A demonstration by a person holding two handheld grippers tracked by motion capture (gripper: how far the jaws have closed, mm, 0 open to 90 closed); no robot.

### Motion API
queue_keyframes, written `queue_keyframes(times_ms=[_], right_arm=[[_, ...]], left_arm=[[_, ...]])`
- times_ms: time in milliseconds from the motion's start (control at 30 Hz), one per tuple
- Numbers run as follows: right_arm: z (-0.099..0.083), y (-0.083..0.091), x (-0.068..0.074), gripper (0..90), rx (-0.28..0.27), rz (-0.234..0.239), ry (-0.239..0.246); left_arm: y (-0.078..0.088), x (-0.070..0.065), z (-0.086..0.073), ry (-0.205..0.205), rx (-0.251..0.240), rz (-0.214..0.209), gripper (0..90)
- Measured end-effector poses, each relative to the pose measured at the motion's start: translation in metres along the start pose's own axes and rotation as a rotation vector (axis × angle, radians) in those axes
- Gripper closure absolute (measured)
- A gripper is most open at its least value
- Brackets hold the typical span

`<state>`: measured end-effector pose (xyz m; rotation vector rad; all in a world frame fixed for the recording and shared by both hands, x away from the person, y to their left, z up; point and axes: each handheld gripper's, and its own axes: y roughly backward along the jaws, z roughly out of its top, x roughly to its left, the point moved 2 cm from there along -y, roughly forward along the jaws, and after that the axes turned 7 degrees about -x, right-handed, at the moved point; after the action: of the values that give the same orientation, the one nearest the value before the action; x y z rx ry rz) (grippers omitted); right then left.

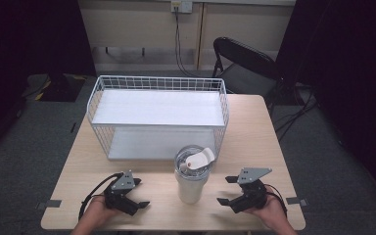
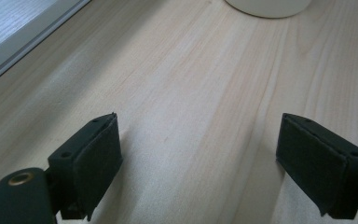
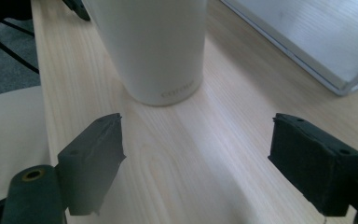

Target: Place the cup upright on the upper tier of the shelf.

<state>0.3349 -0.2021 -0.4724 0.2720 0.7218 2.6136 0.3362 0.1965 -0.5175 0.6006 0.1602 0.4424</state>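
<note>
Standing upright mid-table between both wide-open grippers, left gripper (image 1: 138, 192) and right gripper (image 1: 229, 191): tall white smooth-walled tumbler with clear flip lid (image 1: 192, 177). Probably rigid, slippery, top-heavy; best clasped mid-body.

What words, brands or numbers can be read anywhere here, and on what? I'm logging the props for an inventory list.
Faint grey lettering near the base of the white tumbler: one short word, too pale and blurred to read with certainty.
Wire shelf rack: no text visible.
Wooden table: no text visible.
Left tongs and right tongs: no readable marking.
</note>
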Motion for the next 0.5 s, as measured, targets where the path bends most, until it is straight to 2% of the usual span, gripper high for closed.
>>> queue_keyframes(times_ms=[500], right_arm=[[0.035,-0.014,0.011,14.1,-0.071,0.048,0.021]], left_arm=[[0.000,0.000,0.000,-0.001,0.000,0.001,13.2]])
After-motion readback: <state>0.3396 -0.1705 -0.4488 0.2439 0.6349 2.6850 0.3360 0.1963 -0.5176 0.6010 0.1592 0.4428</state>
